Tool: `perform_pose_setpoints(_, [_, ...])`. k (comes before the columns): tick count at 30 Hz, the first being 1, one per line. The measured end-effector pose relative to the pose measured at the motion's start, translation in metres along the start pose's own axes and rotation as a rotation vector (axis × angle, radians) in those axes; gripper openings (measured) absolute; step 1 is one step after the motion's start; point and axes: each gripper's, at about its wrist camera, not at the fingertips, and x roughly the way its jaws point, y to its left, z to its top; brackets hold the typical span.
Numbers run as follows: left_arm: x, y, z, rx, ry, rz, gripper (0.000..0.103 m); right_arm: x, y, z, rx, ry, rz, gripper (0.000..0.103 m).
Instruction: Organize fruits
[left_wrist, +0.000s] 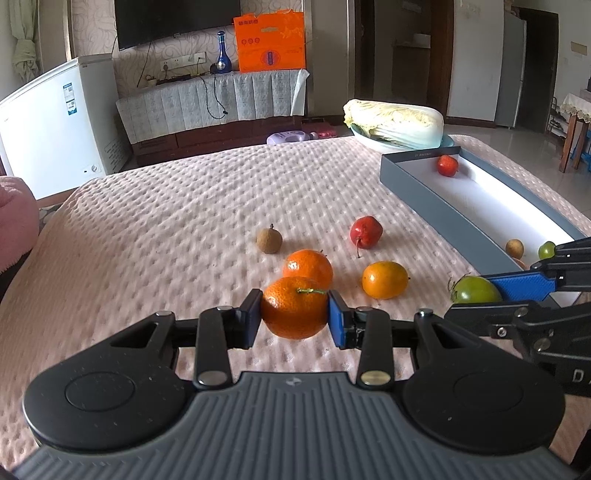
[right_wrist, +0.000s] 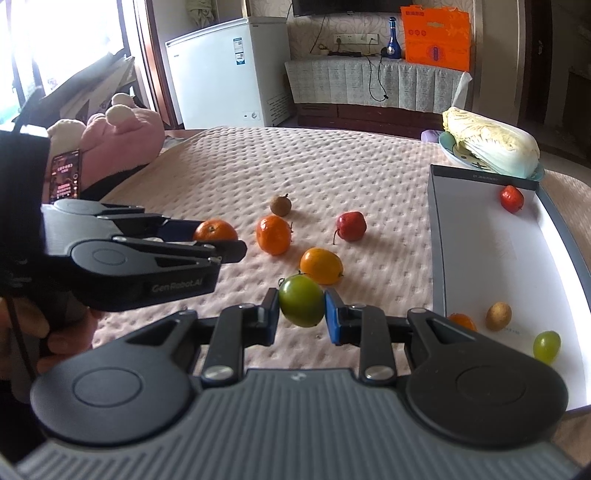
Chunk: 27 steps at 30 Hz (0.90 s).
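My left gripper (left_wrist: 294, 313) has its fingers clamped on a tangerine (left_wrist: 293, 308), my right gripper (right_wrist: 301, 305) pinching a green tomato (right_wrist: 301, 304) beside the box (right_wrist: 437, 236).

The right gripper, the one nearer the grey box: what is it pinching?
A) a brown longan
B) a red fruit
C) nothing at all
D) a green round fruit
D: the right gripper has its blue pads closed on the green fruit, while the red fruit and brown longan lie loose on the pink cover.
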Motion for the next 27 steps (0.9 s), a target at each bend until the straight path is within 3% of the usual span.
perform_pose_setpoints(27, [0.0054, -0.002, -0.003, 0.015, 0.015, -0.008, 0.043, 0.0026, -0.0019, 0.0028, 0.035, -0.003, 0.017, 0.029])
